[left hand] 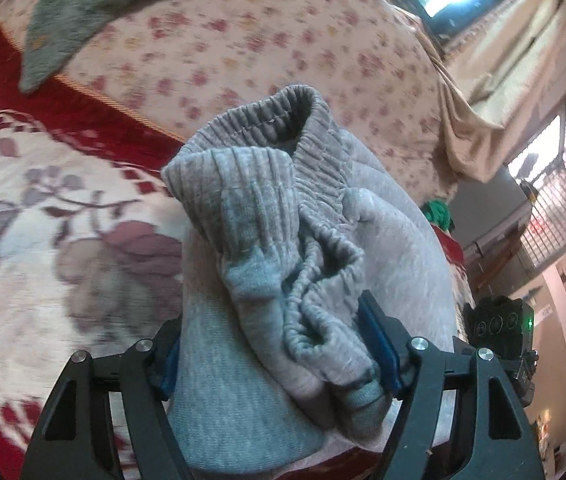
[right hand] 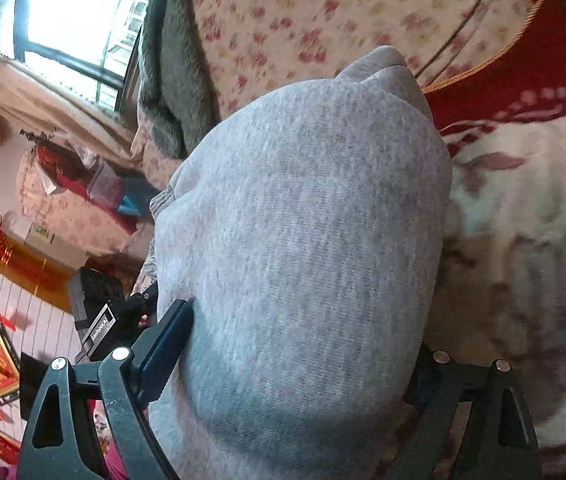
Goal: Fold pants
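Note:
The grey sweatpants (left hand: 283, 264) fill the left wrist view as a bunched bundle, with the ribbed elastic waistband and a ribbed cuff on top. My left gripper (left hand: 279, 356) is shut on the pants; its blue pads press the bundle from both sides. In the right wrist view the same grey pants (right hand: 307, 248) bulge between the fingers of my right gripper (right hand: 283, 344), which is shut on them. The right finger of that gripper is mostly hidden behind the cloth. The pants are held above the bed.
Below lies a bedspread with red border and large floral pattern (left hand: 43, 248) (right hand: 523, 208). A small-flowered pink quilt (left hand: 243, 40) and a grey fleece blanket (left hand: 67, 24) lie beyond. A window (right hand: 75, 8), curtains and room clutter stand at the side. The other gripper's body (left hand: 499, 328) is close by.

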Demonstrator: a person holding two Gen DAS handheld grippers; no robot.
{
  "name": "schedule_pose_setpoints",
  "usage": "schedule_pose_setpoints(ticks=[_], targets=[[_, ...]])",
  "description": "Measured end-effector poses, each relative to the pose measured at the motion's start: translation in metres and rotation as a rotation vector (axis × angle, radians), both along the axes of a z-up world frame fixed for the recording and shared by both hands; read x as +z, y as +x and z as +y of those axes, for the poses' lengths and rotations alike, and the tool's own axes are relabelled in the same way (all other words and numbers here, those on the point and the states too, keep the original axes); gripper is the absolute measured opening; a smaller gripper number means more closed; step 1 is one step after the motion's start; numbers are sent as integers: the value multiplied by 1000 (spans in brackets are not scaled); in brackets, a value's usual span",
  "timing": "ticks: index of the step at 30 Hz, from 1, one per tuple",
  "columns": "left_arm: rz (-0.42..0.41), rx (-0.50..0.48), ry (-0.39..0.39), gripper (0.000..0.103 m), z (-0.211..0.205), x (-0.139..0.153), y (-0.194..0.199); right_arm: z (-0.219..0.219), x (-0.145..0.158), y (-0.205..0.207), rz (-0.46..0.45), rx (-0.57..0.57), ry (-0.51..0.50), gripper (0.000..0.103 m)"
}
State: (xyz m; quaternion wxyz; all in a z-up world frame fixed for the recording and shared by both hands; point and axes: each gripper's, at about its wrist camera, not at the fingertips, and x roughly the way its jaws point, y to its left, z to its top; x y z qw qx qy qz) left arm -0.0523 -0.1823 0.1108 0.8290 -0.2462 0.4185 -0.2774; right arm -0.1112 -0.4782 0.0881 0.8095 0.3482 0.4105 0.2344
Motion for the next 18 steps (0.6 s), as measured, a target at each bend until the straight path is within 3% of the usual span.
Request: schedule_pose_setpoints(ticks=[11, 18], targets=[[28, -52, 57, 74, -80, -18, -13, -83, -20, -23, 39, -62, -8, 93], [11, -30, 129, 74, -95, -33, -21, -93, -52, -22, 84, -77, -8, 95]])
